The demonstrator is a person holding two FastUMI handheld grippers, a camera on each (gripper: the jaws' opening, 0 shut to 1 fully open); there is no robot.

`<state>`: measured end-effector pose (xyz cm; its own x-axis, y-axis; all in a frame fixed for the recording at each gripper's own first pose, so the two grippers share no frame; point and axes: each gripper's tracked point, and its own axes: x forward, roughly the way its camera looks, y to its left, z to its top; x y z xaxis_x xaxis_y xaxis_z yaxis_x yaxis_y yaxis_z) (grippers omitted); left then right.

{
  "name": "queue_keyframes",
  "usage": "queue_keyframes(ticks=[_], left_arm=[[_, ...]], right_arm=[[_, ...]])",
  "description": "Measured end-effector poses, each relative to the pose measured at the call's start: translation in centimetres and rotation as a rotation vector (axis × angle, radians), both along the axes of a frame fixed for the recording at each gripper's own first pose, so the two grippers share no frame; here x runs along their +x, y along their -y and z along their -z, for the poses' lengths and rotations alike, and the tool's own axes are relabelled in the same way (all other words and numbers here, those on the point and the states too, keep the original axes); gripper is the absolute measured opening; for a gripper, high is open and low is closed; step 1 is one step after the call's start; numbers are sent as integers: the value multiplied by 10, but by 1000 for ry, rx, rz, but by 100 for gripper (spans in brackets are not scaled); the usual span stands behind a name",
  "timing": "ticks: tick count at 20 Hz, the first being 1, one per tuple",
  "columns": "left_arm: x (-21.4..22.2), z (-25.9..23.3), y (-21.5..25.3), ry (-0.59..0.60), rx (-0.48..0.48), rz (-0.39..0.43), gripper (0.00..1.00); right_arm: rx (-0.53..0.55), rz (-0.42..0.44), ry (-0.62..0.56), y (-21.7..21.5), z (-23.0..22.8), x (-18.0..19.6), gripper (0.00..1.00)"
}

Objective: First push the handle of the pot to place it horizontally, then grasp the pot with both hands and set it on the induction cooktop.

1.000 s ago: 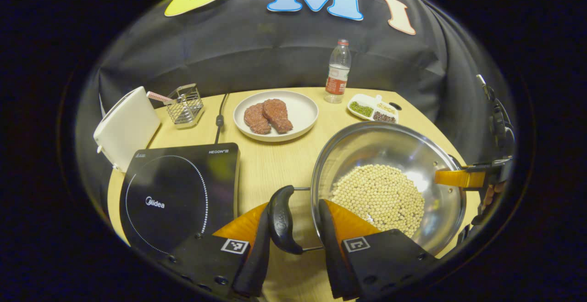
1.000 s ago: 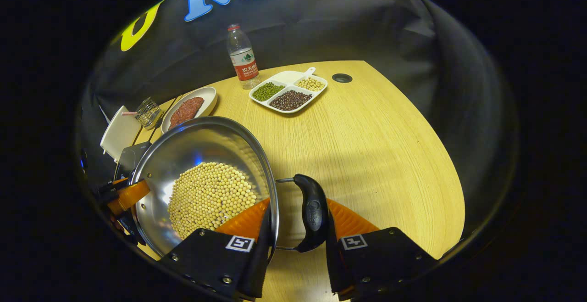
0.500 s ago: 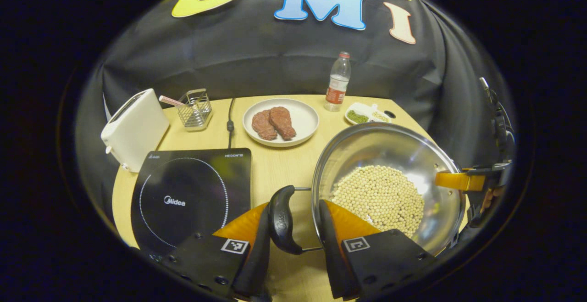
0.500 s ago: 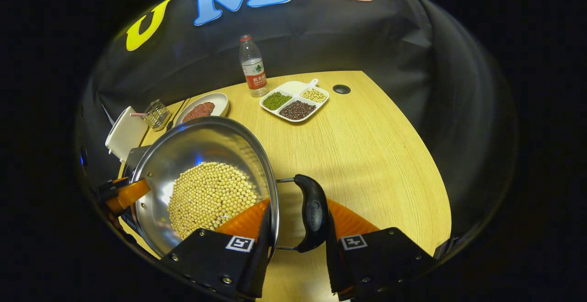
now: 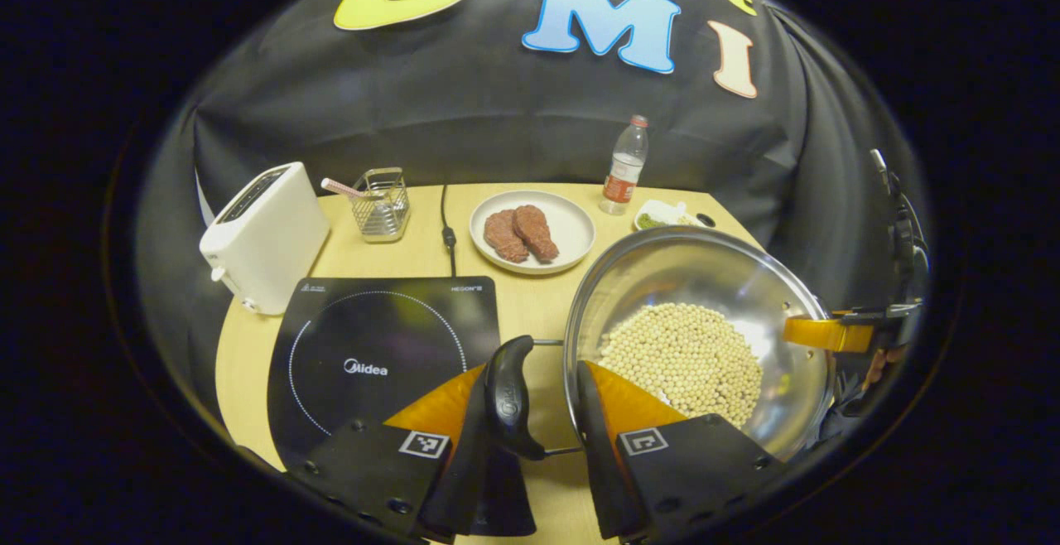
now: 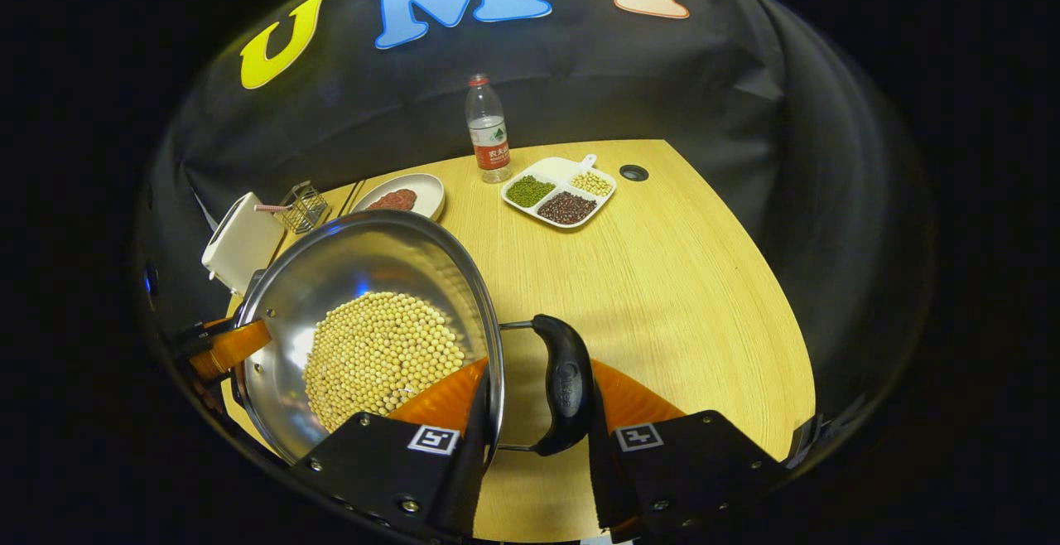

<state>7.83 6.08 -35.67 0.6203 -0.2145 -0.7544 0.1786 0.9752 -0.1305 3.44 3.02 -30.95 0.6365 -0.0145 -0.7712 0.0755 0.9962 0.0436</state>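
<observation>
1. Fingers of the left gripper are straddling the pot's left handle: one finger is against the outer face of the grip, the other sits by the pot wall, inside the rim. Whether both are pressing on it, cannot tell. The right gripper is doing the same at the right handle; its far end is also showing across the rim in the left gripper view.
2. Compared with a second ago, the desk and everything on it are sitting lower and smaller in both views, while the pot is holding its place between the fingers. Judgement: the pot is being lifted, level, with its soybeans undisturbed.
3. The induction cooktop is lying just left of the pot and now shows more fully; the carry leftward seems under way.
4. Room: the cooktop surface is bare. The toaster is bordering its far left corner, the wire basket and power cord are behind it, and the plate of meat is standing beyond the path.
5. Risk: tilting would be spilling beans.
</observation>
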Motion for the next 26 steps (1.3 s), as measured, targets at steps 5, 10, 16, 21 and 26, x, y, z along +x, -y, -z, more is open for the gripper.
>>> queue_keyframes(ticks=[5,10,16,21,26], left_arm=[[2,-4,-32,-1,1,-1,57],[9,1,-64,-8,9,-10,57],[20,0,-102,-6,11,-44,58],[25,2,-135,-9,12,-73,60],[26,4,-173,-14,23,-98,59]], right_arm=[[0,-1,-4,-30,-4,-1,54],[2,-13,-18,-59,4,8,54],[3,-38,-18,-94,4,22,54],[0,-69,-17,-125,6,32,54],[7,-94,-24,-160,10,38,54]])
